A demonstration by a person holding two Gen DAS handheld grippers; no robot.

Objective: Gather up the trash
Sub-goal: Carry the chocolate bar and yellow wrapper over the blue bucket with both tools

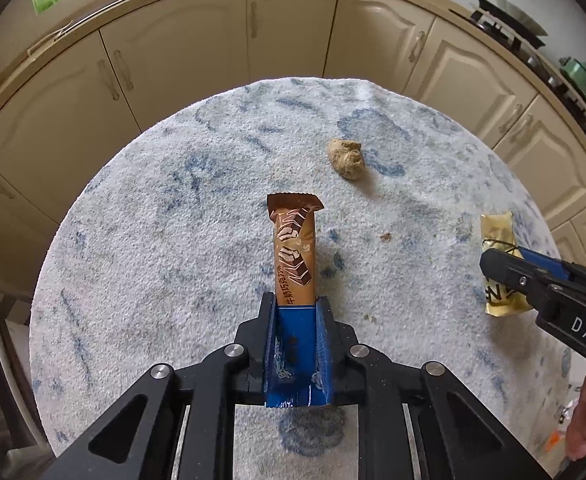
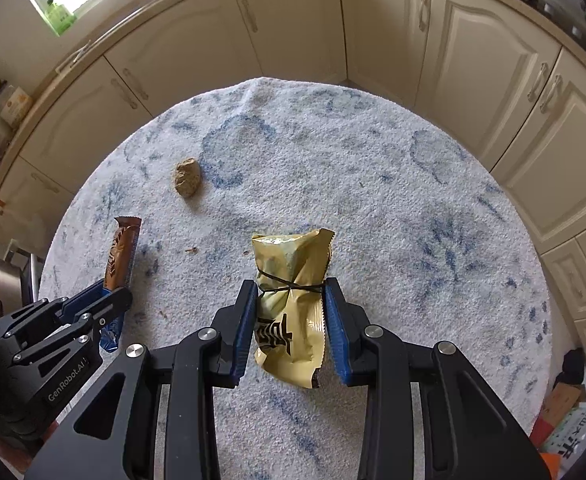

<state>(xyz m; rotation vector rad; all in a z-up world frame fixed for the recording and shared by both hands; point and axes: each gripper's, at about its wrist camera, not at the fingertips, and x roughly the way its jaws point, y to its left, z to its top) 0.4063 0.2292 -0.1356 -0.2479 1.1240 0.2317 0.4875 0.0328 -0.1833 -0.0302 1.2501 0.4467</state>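
Left gripper [image 1: 295, 304] clamps the chocolate bar wrapper [image 1: 294, 254]; right gripper [image 2: 291, 294] pinches the gold wrapper [image 2: 291, 280].

Brown wrapper [image 1: 294, 256], gold wrapper [image 2: 291, 300] (both gripped)

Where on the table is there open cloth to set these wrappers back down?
Widest bare cloth: right of the gold wrapper, running to the table's far and right edges. Also open: the far-left stretch behind the brown wrapper, left of the crumpled brown lump. Crowded: the strip between the left claw and right claw, dotted with crumbs.
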